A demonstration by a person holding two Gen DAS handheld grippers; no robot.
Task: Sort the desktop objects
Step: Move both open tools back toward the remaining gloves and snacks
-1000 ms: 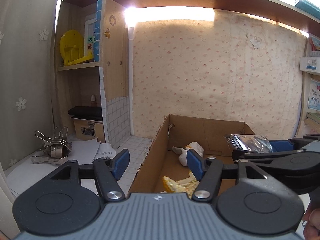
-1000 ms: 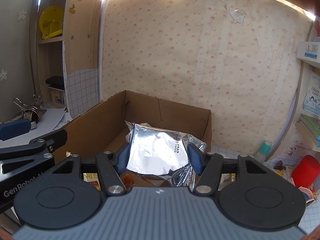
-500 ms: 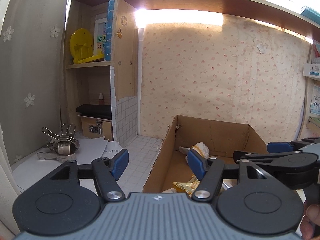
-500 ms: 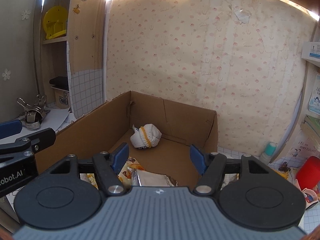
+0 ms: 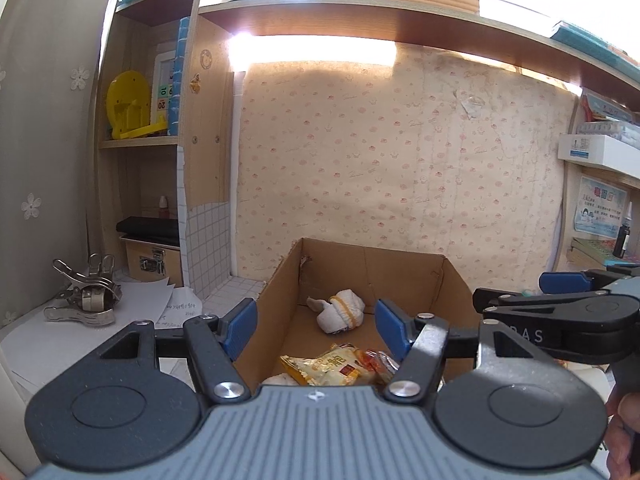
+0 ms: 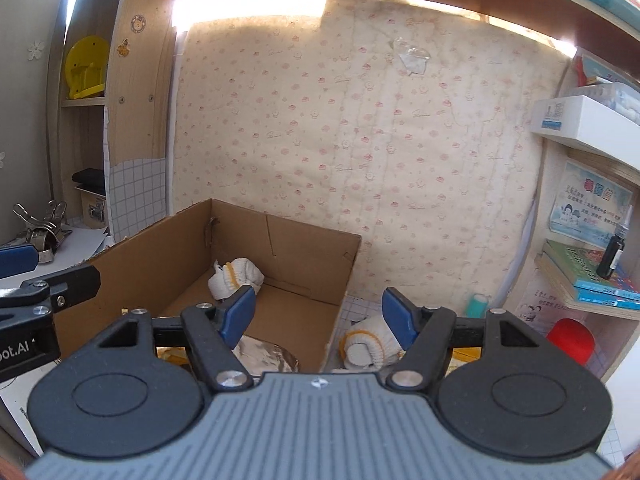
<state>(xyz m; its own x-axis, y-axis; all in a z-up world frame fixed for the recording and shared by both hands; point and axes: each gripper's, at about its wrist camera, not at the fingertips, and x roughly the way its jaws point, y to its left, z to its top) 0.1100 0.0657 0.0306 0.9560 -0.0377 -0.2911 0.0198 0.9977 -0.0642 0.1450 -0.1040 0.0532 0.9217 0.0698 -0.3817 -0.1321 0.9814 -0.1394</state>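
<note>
Tiled desk surface (image 6: 612, 446) backed by patterned wallpaper and flanked by shelving forms the setting. Nearest each lens, both tongs stand spread with nothing between the blue pads: the left gripper (image 5: 316, 326) hangs over the near left wall of the cardboard box (image 5: 276, 312), and the right gripper (image 6: 318, 314) sits above the box's near right corner.

One second earlier the right gripper pinched a silver foil packet; that packet (image 6: 266, 354) now lies on the box floor just under the right tongs, partly cut off by the tool body. The release is thus complete, and one more item counts as sorted.

Further in, a yellow snack bag (image 5: 334, 368) rests at the near end of the box and a rolled white glove (image 5: 342, 312) at the far end. Outside, a second rolled glove (image 6: 368, 346) lies just beside the right wall, probably the next candidate.

Beyond, metal clips (image 5: 86, 300) sit on paper at left. The red object (image 6: 570, 340) at far right is cut off and unidentified; box contents under the tools are hidden.
</note>
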